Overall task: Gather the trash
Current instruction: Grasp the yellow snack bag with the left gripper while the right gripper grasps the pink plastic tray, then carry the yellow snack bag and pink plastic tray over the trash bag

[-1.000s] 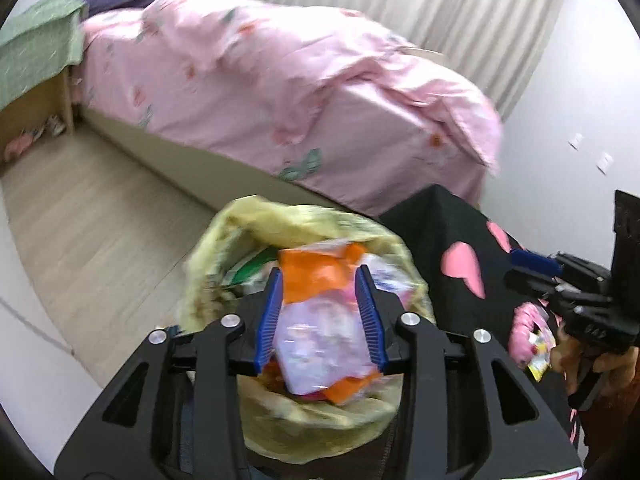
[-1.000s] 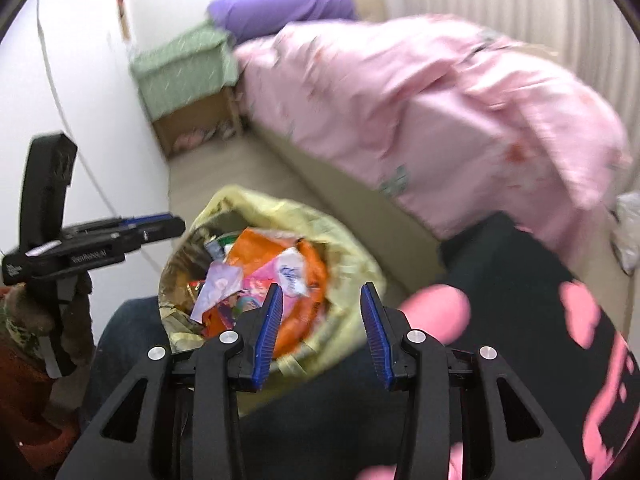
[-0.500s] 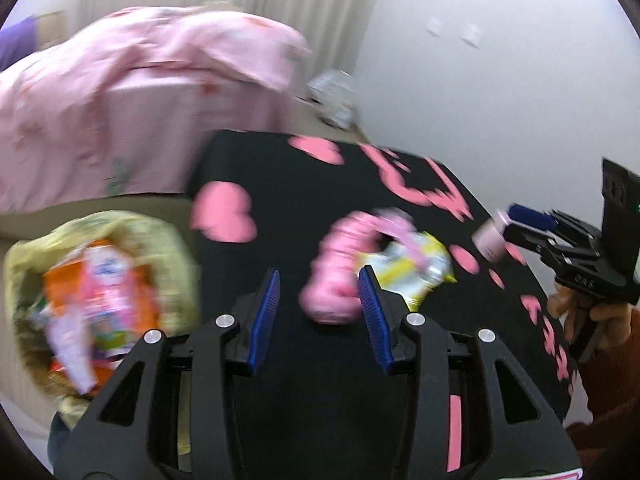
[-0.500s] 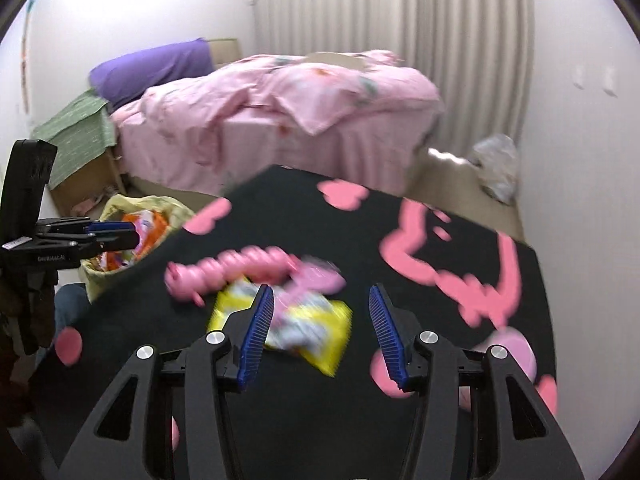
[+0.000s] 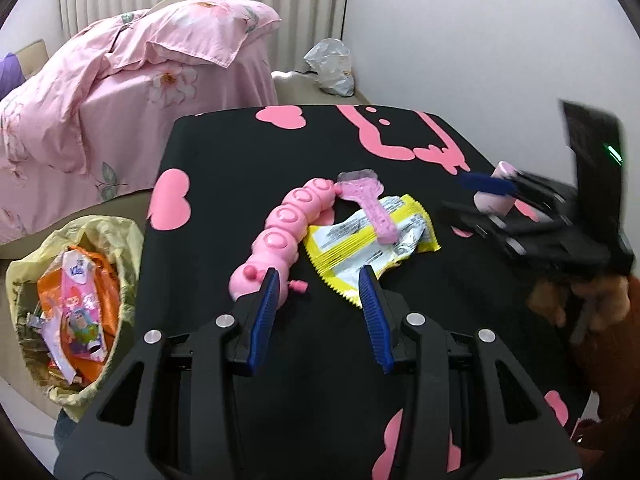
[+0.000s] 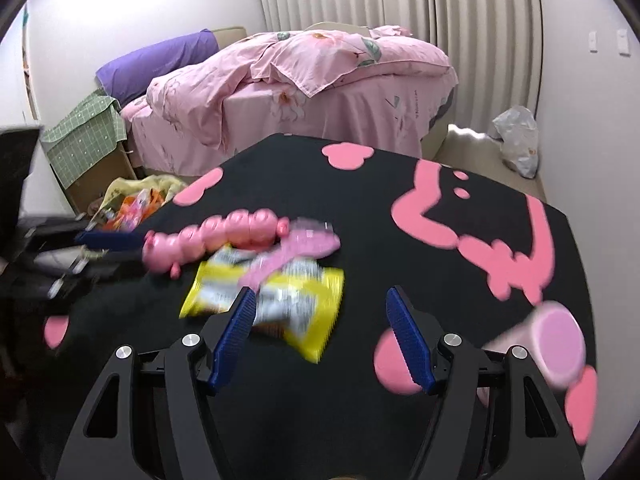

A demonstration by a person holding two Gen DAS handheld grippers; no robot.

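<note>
Both tools now over crinkled wrapper (image 5: 370,240)

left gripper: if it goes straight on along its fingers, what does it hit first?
Probably the near edge of the yellow wrapper, which lies just ahead of the open left gripper; the pink caterpillar toy sits close beside its left finger. Depth is unclear.

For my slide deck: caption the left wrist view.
Empty left gripper hovers near yellow wrapper and pink toys on table.
</note>
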